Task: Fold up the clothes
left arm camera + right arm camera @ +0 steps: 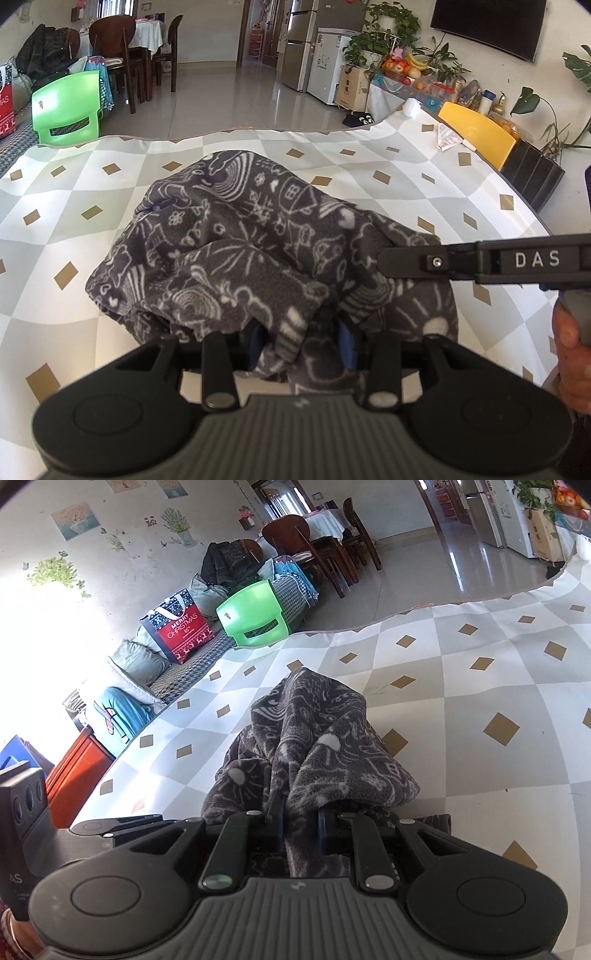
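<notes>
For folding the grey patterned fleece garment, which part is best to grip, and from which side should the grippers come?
Probably the near hem of the fleece garment, approached from the near side of the table, angled downward. The cloth lies bunched, and only this edge hangs free. The left gripper and right gripper are each shut on a fold there, set apart, so lifting should spread the fabric.

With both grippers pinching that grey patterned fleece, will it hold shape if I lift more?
Probably not: the fleece garment bunches in soft folds, so it should droop between left gripper and right gripper. Its fuzzy nap likely resists slipping.
</notes>
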A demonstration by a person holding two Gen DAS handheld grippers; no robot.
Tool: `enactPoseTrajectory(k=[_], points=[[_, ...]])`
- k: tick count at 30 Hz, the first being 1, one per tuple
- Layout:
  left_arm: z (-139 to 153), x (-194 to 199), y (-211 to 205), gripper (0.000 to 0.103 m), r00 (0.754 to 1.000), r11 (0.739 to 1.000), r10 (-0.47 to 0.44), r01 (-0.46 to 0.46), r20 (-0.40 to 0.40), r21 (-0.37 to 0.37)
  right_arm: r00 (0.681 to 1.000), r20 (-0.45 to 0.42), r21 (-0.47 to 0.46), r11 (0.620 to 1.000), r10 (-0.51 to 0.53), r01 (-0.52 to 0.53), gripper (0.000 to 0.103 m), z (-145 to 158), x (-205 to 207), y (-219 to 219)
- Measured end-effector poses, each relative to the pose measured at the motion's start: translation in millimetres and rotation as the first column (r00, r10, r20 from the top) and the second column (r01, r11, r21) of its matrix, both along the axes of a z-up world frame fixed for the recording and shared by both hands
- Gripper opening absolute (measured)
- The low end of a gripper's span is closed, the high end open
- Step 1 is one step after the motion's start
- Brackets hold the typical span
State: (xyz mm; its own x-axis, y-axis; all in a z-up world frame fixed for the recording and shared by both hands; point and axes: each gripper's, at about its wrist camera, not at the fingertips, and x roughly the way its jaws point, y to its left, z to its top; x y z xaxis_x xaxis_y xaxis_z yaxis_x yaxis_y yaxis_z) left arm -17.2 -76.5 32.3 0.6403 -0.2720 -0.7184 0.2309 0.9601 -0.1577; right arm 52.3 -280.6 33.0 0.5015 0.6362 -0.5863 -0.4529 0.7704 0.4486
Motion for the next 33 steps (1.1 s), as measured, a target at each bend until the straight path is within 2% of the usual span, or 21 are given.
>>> enactPoseTrajectory(k=[9,13,24,27,33], points=[[2,-24,-28,0.039,0.997,0.996,-0.082,0.083,0.005,-0.022,0.999,-0.008,-0.005,0.999,0.032,-0.032,0.017,1,-23,-30],[10,-22,-31,0.039,0.996,0.996,-0.083,0.084,0.029,-0.015,1.000,-0.004,0.018,1.000,0.021,-0.021,0.017,5,-25,-39],[31,23,-20,0.039,0.997,1.000,0.015,-0.016,0.071,0.015,0.994,0.026,0.114,0.989,-0.102,0.099,0.017,25,16,-31],[33,45,-12,0.041,0.996,0.998,0.049,-0.051,0.071,0.025,0.989,0.013,0.135,0.980,-0.147,0.144,0.017,25,31,-27],[27,84,5,0.043,0.993,0.994,0.105,-0.106,0.062,0.022,0.972,0.050,0.071,0.971,-0.231,0.227,0.018,20,58,-15]])
